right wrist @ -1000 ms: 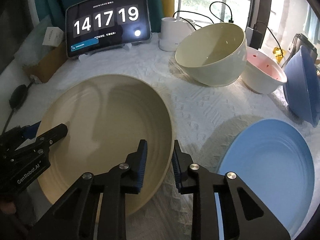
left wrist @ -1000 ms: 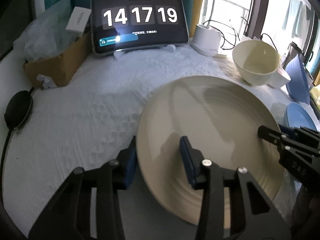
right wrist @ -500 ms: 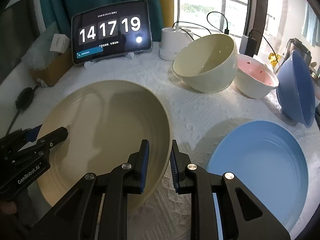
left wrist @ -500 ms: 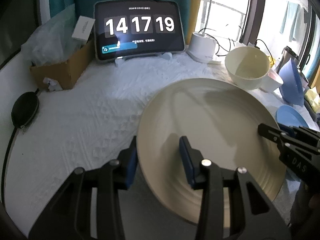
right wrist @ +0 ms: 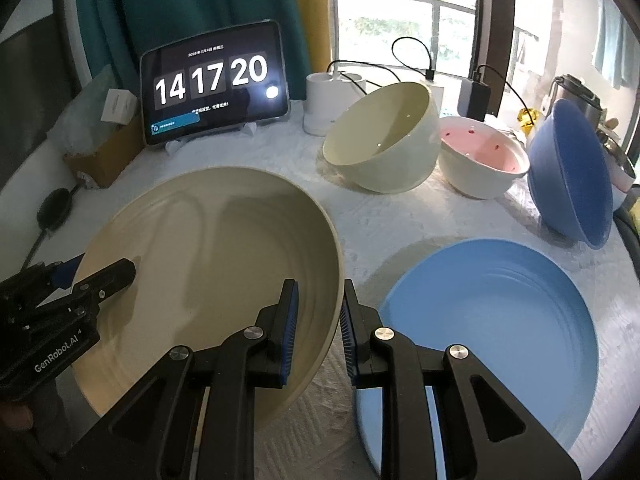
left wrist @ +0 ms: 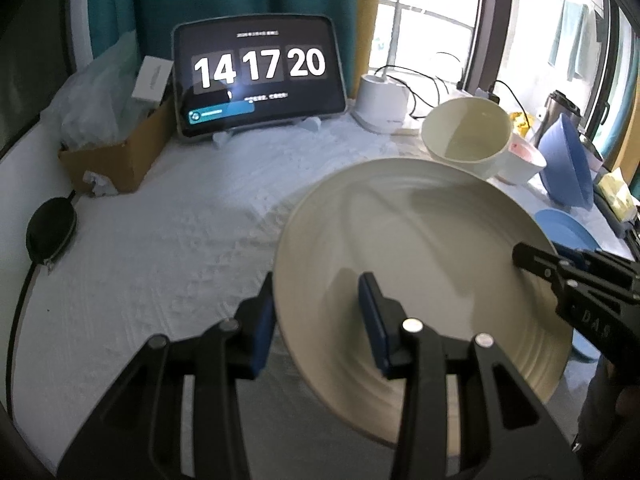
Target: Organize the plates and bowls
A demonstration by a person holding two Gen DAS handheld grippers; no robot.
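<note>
I am gripping the cream plate (right wrist: 208,264) with both tools: my right gripper (right wrist: 318,320) is clamped on its near right rim, one pad inside the well and one under the outer edge, and my left gripper (left wrist: 316,320) is closed on the opposite rim in the same manner. The plate is sitting between my two hands, tilted, with its right edge raised clear of the white textured cloth (left wrist: 160,248). The relation that matters for the next move: the blue plate (right wrist: 492,320) is lying flat just to the right of the cream plate, near my right gripper and close to its outer finger, so I judge the cream plate is travelling rightward to stack on it. The cream plate is wide, shallow, matte and concentrically ridged, with no visible chips. Farther back, the cream bowl (right wrist: 384,140) is leaning on its side, the white bowl with pink interior (right wrist: 480,160) is touching it, and the blue bowl (right wrist: 572,176) is standing nearly on edge. The tablet clock (right wrist: 214,84) is standing at the rear.
</note>
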